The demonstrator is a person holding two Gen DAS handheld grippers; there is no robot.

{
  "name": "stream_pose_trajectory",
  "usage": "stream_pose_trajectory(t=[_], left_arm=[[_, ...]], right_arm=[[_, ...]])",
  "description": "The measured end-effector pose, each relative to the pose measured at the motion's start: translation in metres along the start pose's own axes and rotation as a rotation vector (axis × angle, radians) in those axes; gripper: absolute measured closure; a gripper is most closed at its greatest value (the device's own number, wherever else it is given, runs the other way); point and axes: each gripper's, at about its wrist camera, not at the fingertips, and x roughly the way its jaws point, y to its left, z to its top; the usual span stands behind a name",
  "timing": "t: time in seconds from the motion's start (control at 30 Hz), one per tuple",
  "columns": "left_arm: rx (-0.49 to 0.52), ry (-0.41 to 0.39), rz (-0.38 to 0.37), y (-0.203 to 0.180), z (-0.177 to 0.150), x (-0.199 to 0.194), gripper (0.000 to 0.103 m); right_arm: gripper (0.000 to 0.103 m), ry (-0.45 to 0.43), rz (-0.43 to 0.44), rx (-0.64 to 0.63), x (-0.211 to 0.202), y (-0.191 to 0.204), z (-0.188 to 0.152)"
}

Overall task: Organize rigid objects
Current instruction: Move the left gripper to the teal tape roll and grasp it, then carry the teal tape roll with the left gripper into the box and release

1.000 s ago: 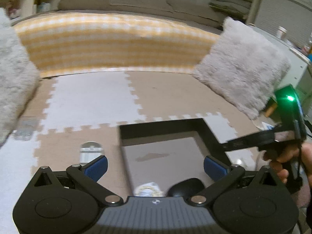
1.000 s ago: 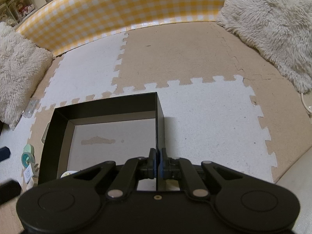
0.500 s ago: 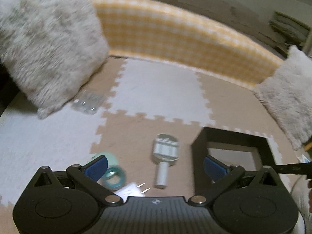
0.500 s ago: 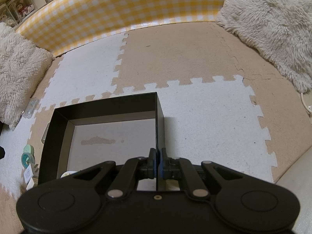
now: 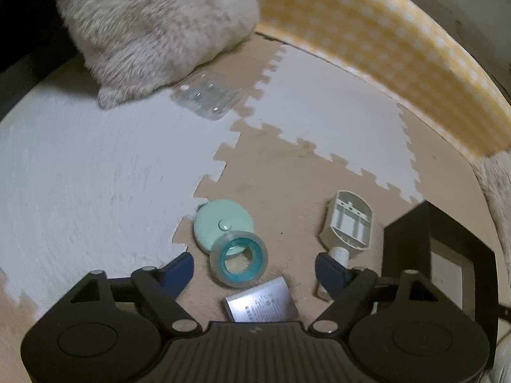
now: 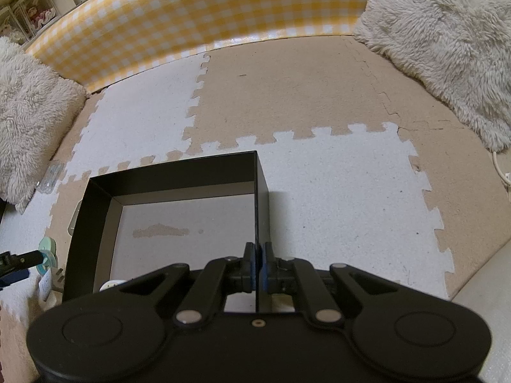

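Both tools were built alike in matte black plastic. The left gripper (image 5: 254, 266) had two round, disc-shaped housings at its base, each with a shallow circular recess, and a ribbed panel between them marked by a small pale emblem. Angled black link arms ran forward from silver pivot pins to fingers (image 5: 180, 269) faced with dark blue pads. The right gripper (image 6: 257, 263) showed the same discs, silver pins and blue pads, plus one small brass-coloured screw at its centre.

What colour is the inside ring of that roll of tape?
Teal, on the tape roll; clearest in the left wrist view.
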Motion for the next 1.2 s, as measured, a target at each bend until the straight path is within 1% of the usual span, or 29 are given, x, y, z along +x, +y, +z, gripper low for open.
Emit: stream_pose_trajectory(t=[0.13, 0.23, 0.3, 0.43, 0.47, 0.5, 0.7, 0.8, 0.9, 1.2], left_arm=[[-0.015, 0.001, 0.017, -0.003, -0.001, 0.009, 0.027], [-0.023, 0.004, 0.033, -0.004, -0.002, 0.015, 0.032], [-0.022, 0.013, 0.039, -0.005, -0.003, 0.020, 0.041], [-0.012, 0.006, 0.061, -0.003, -0.003, 0.022, 0.051], [-0.015, 0.004, 0.063, -0.002, -0.003, 0.021, 0.056], [-0.017, 0.001, 0.068, -0.001, -0.003, 0.021, 0.058], [-0.016, -0.004, 0.062, 0.000, -0.003, 0.020, 0.058], [-0.016, -0.018, 0.047, -0.003, -0.002, 0.015, 0.058], [0.001, -0.042, 0.003, -0.012, 0.000, 0.005, 0.058], [0.134, -0.122, -0.137, -0.055, -0.001, -0.027, 0.058]], right_arm=[[0.099, 0.000, 0.000, 0.000, 0.000, 0.000, 0.000], [0.098, 0.000, -0.001, -0.001, 0.000, 0.000, 0.000], [0.098, 0.000, -0.001, -0.002, 0.000, 0.000, 0.000], [0.098, 0.000, -0.001, -0.002, 0.000, -0.001, 0.000], [0.098, 0.000, -0.001, -0.002, 0.000, -0.001, 0.000], [0.098, 0.000, -0.001, -0.001, 0.000, -0.001, 0.000], [0.098, -0.001, 0.002, 0.004, 0.000, -0.001, 0.000], [0.098, -0.001, 0.009, 0.013, 0.000, -0.003, 0.000], [0.098, -0.001, 0.015, 0.018, 0.000, -0.004, 0.000], [0.098, 0.001, 0.016, 0.017, -0.001, -0.004, 0.000]])
